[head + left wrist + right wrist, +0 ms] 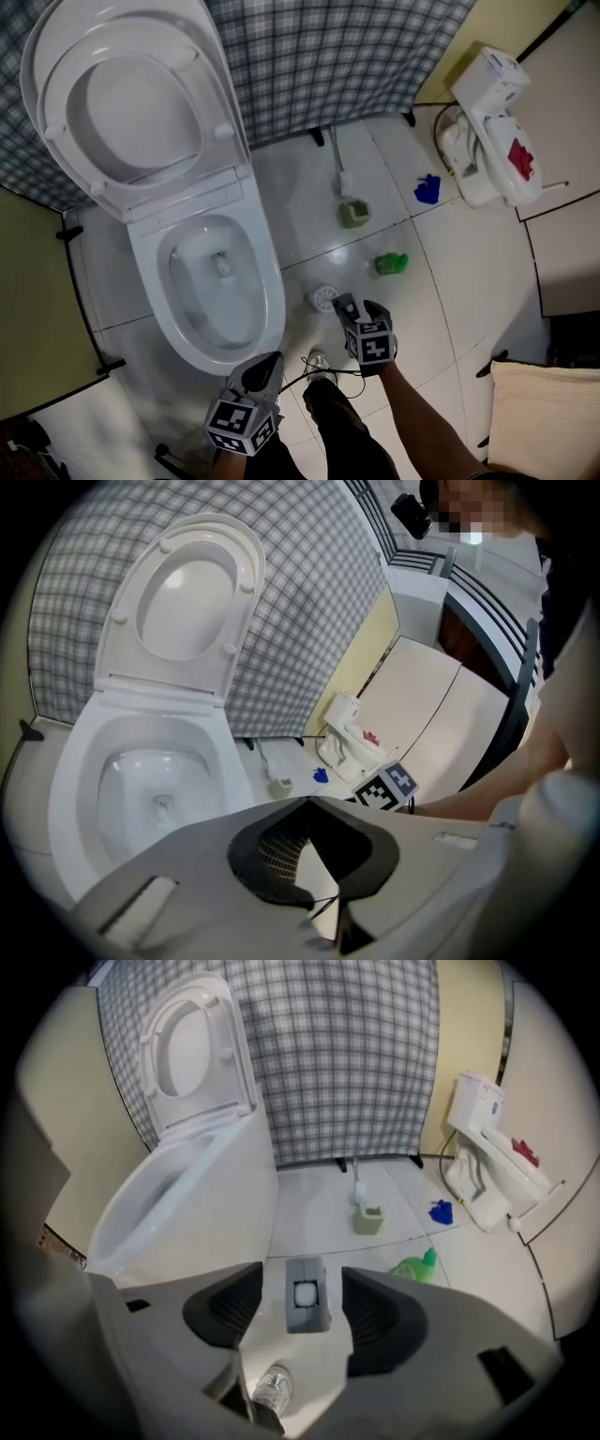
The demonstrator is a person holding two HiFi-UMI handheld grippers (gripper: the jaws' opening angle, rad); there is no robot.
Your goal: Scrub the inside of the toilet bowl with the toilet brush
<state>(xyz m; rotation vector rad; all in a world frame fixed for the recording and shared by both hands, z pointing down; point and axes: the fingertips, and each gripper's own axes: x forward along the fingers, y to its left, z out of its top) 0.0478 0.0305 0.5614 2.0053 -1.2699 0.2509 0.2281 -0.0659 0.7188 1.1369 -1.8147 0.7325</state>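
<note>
The white toilet bowl (273,281) stands at the left with seat and lid raised, also seen in the left gripper view (73,761) and the right gripper view (202,1199). The toilet brush (352,212) stands in its grey-green holder on the floor to the bowl's right, white handle leaning back (367,1215). My right gripper (344,302) is low over the floor in front of it, open; a small grey block with a white round centre (305,1295) sits between the jaws, gaps on both sides. My left gripper (265,362) hangs by the bowl's front, shut and empty (307,803).
A green bottle (392,264) lies on the tiles right of my right gripper, and a round white thing (324,298) lies at its tips. A blue rag (427,189) and a second small white toilet (487,131) are at the back right. A checked curtain (328,56) hangs behind.
</note>
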